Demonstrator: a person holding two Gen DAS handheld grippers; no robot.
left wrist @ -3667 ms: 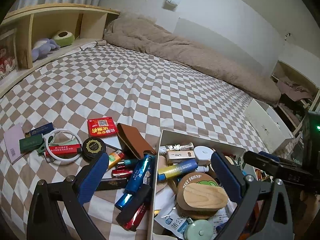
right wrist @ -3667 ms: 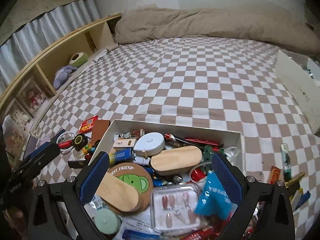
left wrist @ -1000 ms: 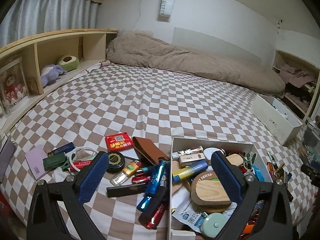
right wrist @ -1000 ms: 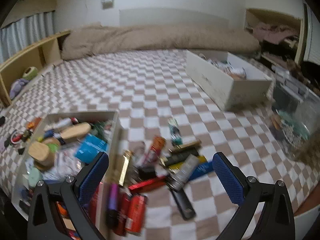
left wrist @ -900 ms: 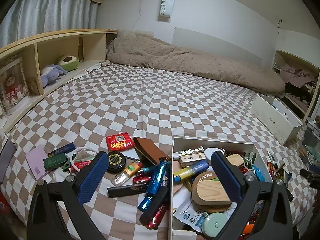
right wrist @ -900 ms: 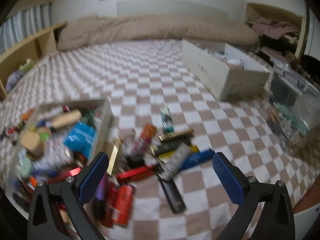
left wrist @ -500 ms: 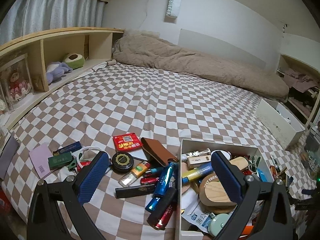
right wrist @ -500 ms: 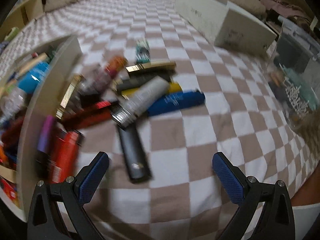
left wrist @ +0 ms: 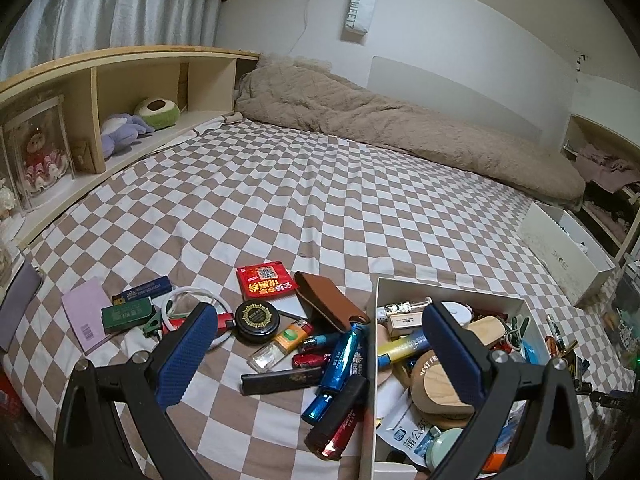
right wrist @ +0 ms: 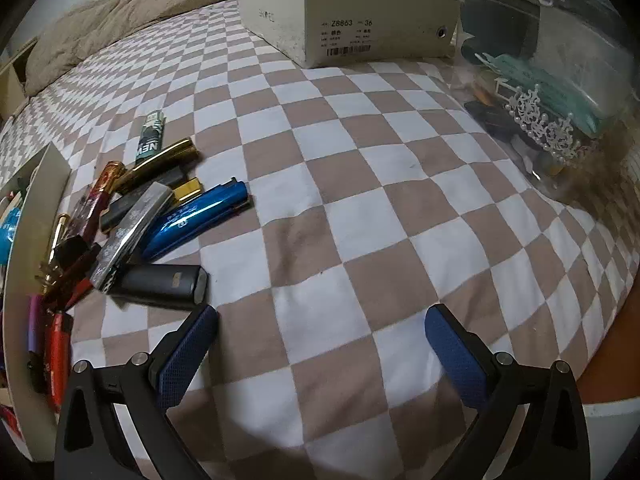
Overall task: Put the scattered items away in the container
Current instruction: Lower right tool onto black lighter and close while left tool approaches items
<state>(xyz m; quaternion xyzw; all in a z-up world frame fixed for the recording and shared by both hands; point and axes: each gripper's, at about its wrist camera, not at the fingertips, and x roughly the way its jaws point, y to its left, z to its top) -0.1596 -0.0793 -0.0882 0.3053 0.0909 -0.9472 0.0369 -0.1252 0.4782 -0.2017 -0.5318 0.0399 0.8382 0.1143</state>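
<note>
A white open box [left wrist: 448, 294], crowded with small items, sits on the checked bedspread. Left of it lie scattered items: a brown leather case [left wrist: 326, 306], a red packet [left wrist: 265, 280], a round black tin [left wrist: 257, 317], blue tubes [left wrist: 344, 354]. My left gripper [left wrist: 318, 354] hovers open above them, holding nothing. In the right wrist view, the box wall [right wrist: 34, 248] is at far left, with lighters and tubes beside it: a shiny blue lighter [right wrist: 198, 218], a dark grey lighter [right wrist: 164, 282], a silver one [right wrist: 128, 232]. My right gripper [right wrist: 320, 354] is open and empty, low over bare bedspread right of them.
A white shoebox [right wrist: 348, 16] stands on the bed's far right side, with a clear plastic bin [right wrist: 552, 60] holding a small tiara beside it. A beige blanket [left wrist: 400, 124] lies along the wall. A wooden shelf [left wrist: 100, 96] with plush toys runs along the left.
My right gripper has swung right from over the box and dropped low toward the lighters outside its right wall. My left gripper has pulled back and risen slightly.
</note>
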